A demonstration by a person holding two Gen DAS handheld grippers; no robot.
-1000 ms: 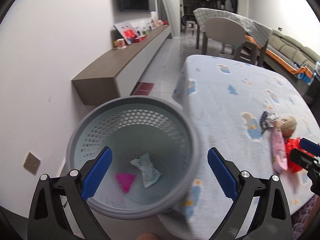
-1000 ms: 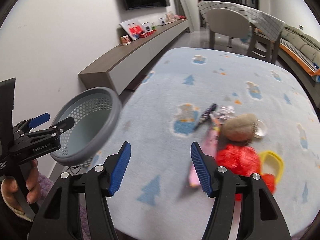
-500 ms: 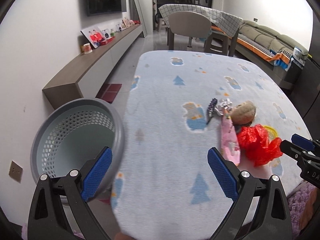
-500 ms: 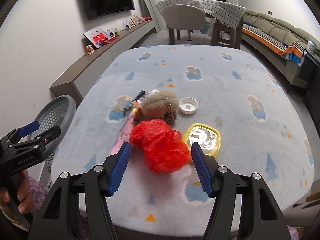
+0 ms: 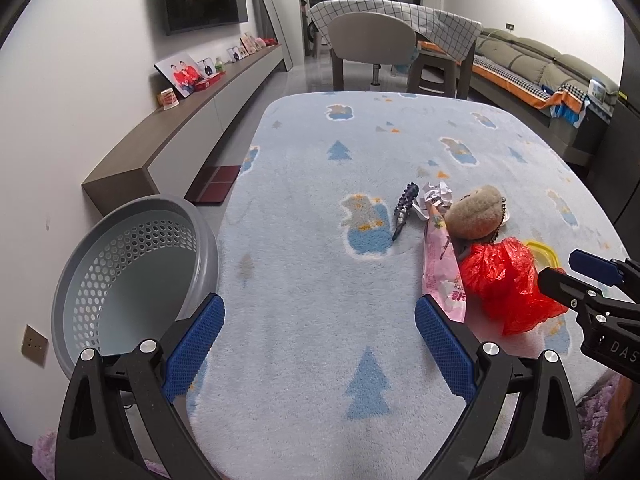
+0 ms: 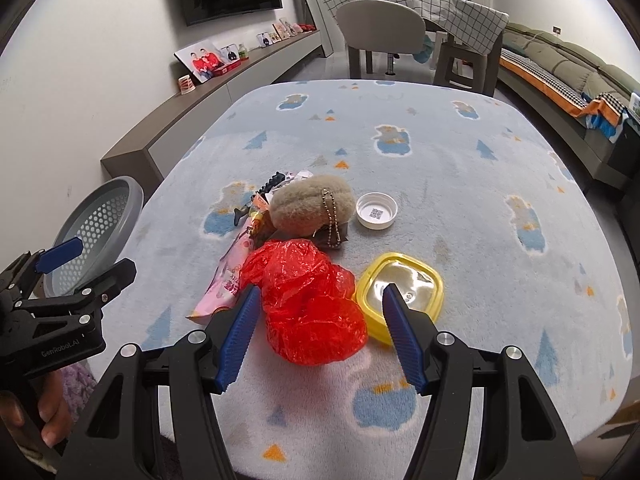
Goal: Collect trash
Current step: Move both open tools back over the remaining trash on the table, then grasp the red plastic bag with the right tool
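Observation:
A crumpled red plastic bag (image 6: 308, 304) lies on the table covered with a blue patterned cloth (image 6: 460, 168), and it also shows in the left wrist view (image 5: 504, 280). My right gripper (image 6: 320, 320) is open, its jaws on either side of the bag's near part. A pink wrapper (image 6: 230, 276) lies left of the bag. Crumpled white paper (image 5: 434, 196) and a dark comb-like piece (image 5: 404, 208) lie behind it. My left gripper (image 5: 320, 336) is open and empty over the table's left front. The grey perforated trash basket (image 5: 132, 280) stands off the table's left edge.
A tan plush keychain (image 6: 312, 208), a white cap (image 6: 377, 211) and a yellow-rimmed lid (image 6: 400, 292) lie by the trash. A low sideboard (image 5: 180, 136) runs along the left wall. A chair (image 5: 372, 48) stands beyond the table and a sofa (image 5: 560, 76) at the right.
My left gripper swung right, from above the basket to over the table. My right gripper moved right and forward to straddle the red bag. Both stayed open.

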